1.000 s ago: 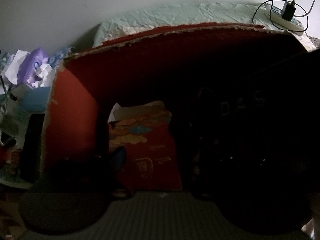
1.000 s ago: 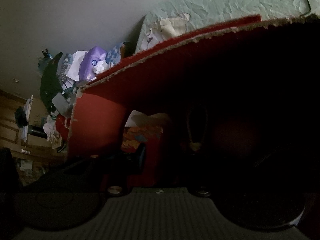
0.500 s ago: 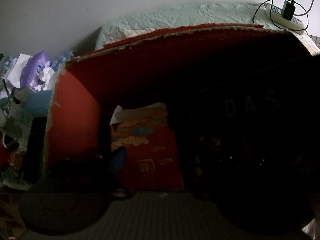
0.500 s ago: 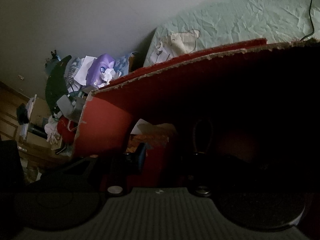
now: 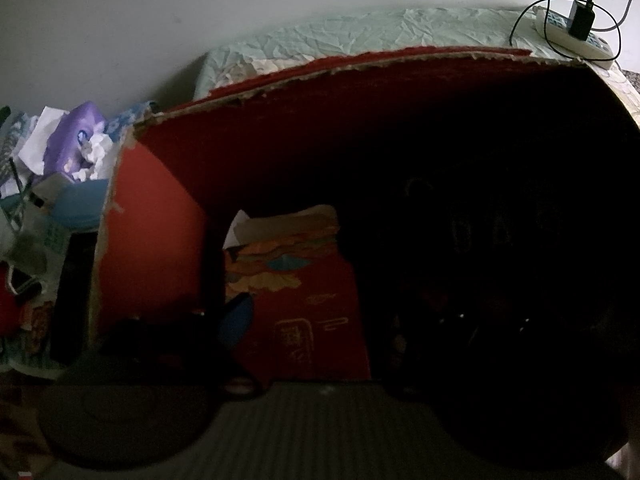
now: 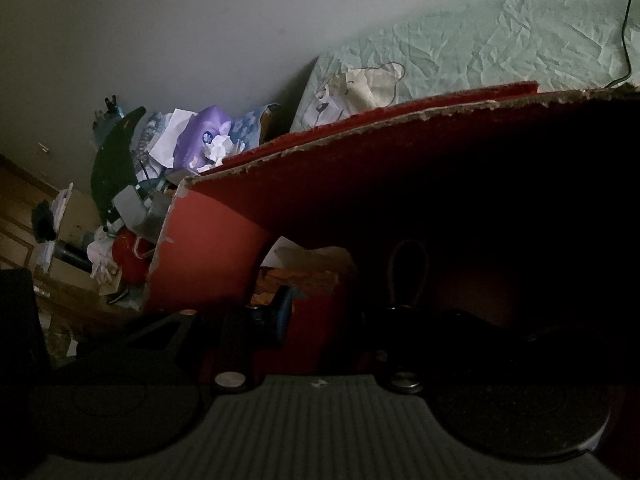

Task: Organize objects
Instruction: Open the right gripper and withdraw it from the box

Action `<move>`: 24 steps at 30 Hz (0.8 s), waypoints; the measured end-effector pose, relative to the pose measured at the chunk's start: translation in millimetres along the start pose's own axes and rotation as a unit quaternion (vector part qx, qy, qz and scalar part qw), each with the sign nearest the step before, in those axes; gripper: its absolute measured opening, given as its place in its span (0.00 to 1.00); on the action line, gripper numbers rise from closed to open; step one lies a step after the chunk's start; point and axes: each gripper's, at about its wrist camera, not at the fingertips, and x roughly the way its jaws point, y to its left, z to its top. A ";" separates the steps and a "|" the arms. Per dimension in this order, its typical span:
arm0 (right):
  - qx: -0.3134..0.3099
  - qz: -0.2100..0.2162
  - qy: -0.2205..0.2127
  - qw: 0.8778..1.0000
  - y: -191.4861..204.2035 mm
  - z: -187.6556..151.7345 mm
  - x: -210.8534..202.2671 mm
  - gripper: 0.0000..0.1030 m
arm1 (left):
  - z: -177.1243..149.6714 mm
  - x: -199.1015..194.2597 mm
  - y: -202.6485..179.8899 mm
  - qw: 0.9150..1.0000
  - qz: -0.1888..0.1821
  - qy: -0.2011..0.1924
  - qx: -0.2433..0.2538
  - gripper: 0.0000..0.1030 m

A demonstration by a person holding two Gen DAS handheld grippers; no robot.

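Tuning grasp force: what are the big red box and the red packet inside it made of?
Box: looks like cardboard with a matte red coat; its top edge is torn and frayed, baring pale brown fibre. Packet: probably printed paper or thin card, smooth, with gold print and a coloured pattern; a pale paper flap shows at its top. Too dim to be sure.

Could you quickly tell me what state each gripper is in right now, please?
Left gripper: cannot be told; its right finger is lost in the dark of the torn red cardboard box.
Right gripper: cannot be told, same reason.
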 end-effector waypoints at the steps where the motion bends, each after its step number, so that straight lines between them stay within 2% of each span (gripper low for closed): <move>1: 0.000 -0.001 -0.002 1.000 0.5 -0.6 -0.2 0.35 | -0.2 1.0 0.7 1.000 0.001 0.000 0.000 0.79; 6: 0.003 -0.002 -0.012 1.000 0.1 -2.3 -3.1 0.34 | 0.5 2.6 1.5 1.000 0.001 0.004 0.001 0.79; 12: -0.004 -0.025 -0.019 0.999 3.4 -1.0 -7.9 0.35 | 1.9 1.5 0.7 1.000 0.007 0.000 0.006 0.80; 24: -0.011 -0.034 -0.052 0.998 5.3 -13.1 -49.4 0.37 | -6.7 -44.6 -2.9 0.999 0.027 -0.031 -0.035 0.85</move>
